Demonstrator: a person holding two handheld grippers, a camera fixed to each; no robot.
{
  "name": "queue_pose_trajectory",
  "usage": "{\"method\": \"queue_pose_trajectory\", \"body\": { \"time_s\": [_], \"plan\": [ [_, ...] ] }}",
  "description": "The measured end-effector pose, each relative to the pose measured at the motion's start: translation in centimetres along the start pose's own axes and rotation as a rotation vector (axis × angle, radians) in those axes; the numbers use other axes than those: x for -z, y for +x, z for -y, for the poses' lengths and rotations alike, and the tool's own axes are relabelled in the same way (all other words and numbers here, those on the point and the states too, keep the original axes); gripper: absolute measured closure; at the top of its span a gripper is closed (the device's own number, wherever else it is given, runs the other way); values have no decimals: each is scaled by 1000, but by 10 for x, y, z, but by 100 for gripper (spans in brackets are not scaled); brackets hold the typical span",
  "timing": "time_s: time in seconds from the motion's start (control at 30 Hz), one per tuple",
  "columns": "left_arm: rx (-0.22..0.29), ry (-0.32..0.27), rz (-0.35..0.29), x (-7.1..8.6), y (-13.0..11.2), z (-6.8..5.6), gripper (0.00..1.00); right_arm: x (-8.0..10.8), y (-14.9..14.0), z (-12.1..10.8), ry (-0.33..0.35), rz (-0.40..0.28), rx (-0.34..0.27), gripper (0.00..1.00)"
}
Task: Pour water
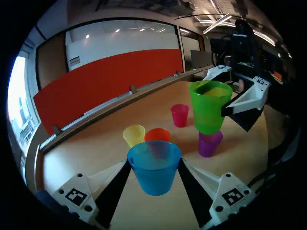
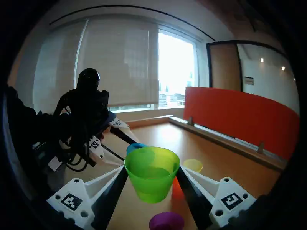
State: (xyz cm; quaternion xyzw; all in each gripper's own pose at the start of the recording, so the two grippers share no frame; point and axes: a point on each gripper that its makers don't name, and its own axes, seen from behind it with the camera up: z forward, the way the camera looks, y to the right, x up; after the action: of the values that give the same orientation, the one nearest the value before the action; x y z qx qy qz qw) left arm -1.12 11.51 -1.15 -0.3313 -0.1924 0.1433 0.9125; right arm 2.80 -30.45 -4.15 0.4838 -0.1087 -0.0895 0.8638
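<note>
Blue cup (image 1: 155, 178) is clamped upright between both fingers of the left gripper (image 1: 154, 168). Wooden table (image 1: 96, 145) lies beneath. Right gripper (image 2: 152, 174) clamps the green cup (image 2: 152, 182) upright, raised over the purple cup (image 2: 166, 221). Pink cup (image 1: 179, 115), orange cup (image 1: 157, 135) and yellow cup (image 1: 133, 135) stand nearby on the table.
</note>
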Motion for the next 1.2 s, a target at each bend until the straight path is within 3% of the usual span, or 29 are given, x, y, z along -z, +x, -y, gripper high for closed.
{"method": "queue_pose_trajectory", "body": {
  "time_s": [1.2],
  "plan": [
    [-87, -82, 101, -20, -38, -20, 14, 6, -49, 28, 78, 130, 14, 10]
  ]
}}
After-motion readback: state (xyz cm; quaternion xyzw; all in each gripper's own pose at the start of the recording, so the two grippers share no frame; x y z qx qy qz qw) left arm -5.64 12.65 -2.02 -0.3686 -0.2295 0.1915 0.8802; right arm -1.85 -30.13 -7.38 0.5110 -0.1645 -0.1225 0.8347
